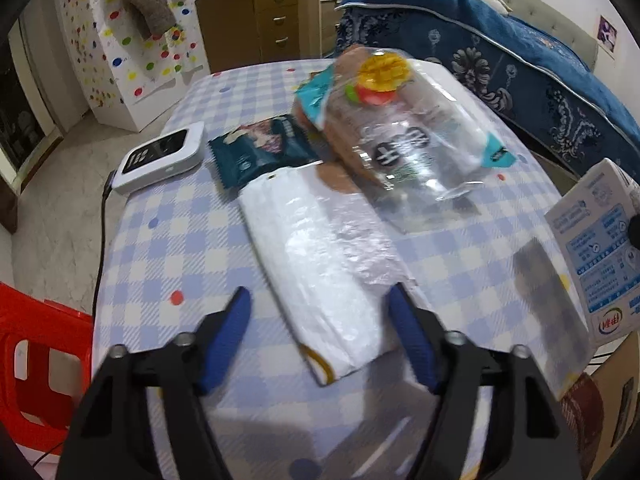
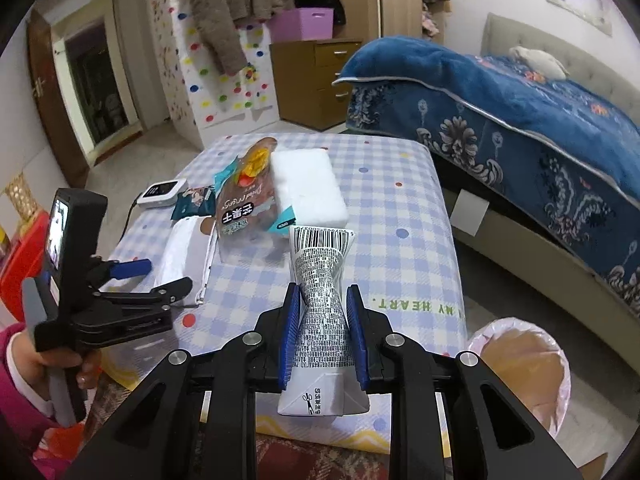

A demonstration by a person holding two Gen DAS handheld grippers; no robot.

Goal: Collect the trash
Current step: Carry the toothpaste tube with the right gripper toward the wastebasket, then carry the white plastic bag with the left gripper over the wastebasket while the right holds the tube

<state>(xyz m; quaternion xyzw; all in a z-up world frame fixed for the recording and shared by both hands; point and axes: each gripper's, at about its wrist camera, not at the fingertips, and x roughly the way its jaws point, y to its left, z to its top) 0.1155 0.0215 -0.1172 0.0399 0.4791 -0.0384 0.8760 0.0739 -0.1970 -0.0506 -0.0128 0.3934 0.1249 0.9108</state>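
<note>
Carton [image 2: 322, 320] is squeezed between the right gripper [image 2: 324, 332] jaws, above the table's [image 2: 400, 208] near edge. Left gripper [image 1: 320, 336] gapes over the white bag [image 1: 320, 264]. Advice: keep the clamp firm, release only over the bin [image 2: 520, 376].

The counter's cloth [image 2: 400, 216] reads "MY HEART." upside down near its right edge; the snack bag [image 2: 244, 204] reads "芒果干".
</note>
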